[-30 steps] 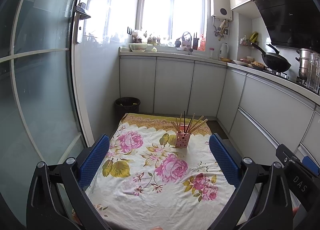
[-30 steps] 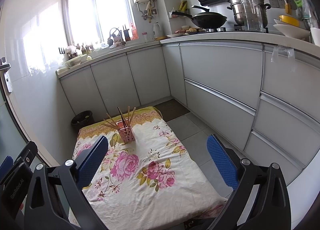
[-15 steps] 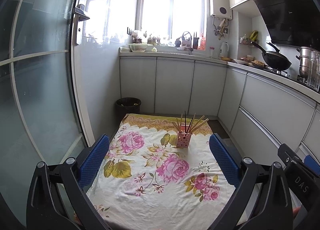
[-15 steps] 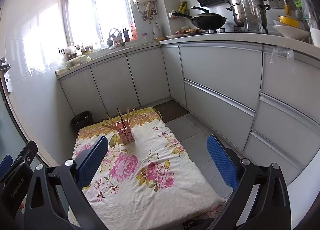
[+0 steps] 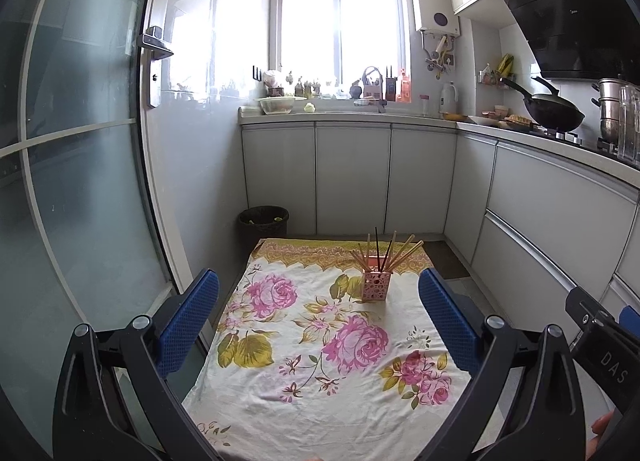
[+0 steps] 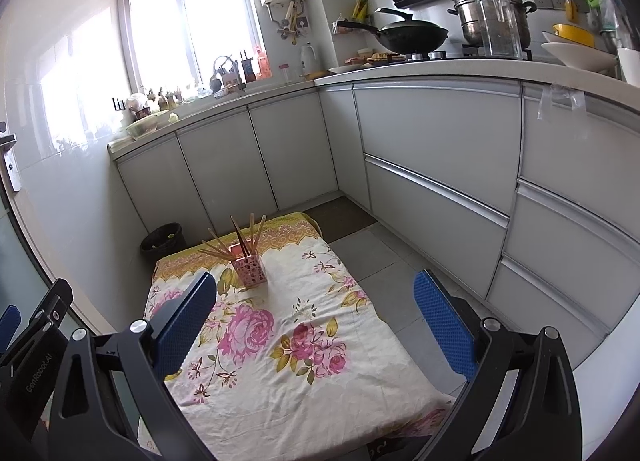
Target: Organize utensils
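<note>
A pink perforated holder [image 5: 376, 285] [image 6: 249, 270] stands upright near the far end of a low table covered by a floral cloth [image 5: 332, 381] [image 6: 288, 377]. Several chopsticks [image 5: 385, 252] [image 6: 236, 240] fan out of its top. My left gripper [image 5: 318, 315] is open, held well back from the holder over the near part of the table, nothing between its blue pads. My right gripper [image 6: 316, 315] is also open and empty, above the table's near right side, with the holder far ahead to its left.
A black waste bin [image 5: 264, 221] [image 6: 162, 239] sits past the table's far left corner. Grey cabinets [image 6: 436, 189] run along the back and right walls. A glass door [image 5: 76, 181] lines the left. Bare floor tiles [image 6: 384, 261] lie right of the table.
Both views have pulled back and tilted up slightly, so the holder sits a little lower and farther in frame. Both grippers stay open and empty.
</note>
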`<action>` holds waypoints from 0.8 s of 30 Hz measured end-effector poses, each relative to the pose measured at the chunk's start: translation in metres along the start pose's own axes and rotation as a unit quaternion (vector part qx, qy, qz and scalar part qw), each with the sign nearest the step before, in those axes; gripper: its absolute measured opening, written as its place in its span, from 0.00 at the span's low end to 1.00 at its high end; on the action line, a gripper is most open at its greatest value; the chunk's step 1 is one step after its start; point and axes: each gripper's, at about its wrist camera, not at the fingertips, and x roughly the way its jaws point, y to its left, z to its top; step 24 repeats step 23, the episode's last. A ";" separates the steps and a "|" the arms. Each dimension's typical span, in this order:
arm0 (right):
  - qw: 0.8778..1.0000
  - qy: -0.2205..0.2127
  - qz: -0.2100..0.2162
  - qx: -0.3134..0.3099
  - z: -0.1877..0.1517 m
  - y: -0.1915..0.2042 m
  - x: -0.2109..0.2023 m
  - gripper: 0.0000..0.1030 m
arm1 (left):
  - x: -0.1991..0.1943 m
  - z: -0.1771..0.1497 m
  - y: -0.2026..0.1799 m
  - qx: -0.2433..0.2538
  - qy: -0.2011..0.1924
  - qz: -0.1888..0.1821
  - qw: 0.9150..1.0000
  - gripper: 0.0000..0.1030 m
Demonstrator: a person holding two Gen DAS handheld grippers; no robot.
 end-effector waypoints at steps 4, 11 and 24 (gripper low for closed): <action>1.000 0.003 0.000 -0.001 0.000 -0.001 0.003 0.94 | 0.001 0.000 -0.002 0.001 0.006 -0.004 1.000 0.93; 1.000 0.009 -0.002 0.004 -0.001 -0.003 0.006 0.94 | 0.006 0.000 0.000 -0.003 0.007 -0.030 1.000 0.93; 1.000 0.005 0.001 0.010 0.000 -0.004 0.003 0.94 | 0.007 0.002 0.003 -0.013 0.015 -0.019 1.000 0.93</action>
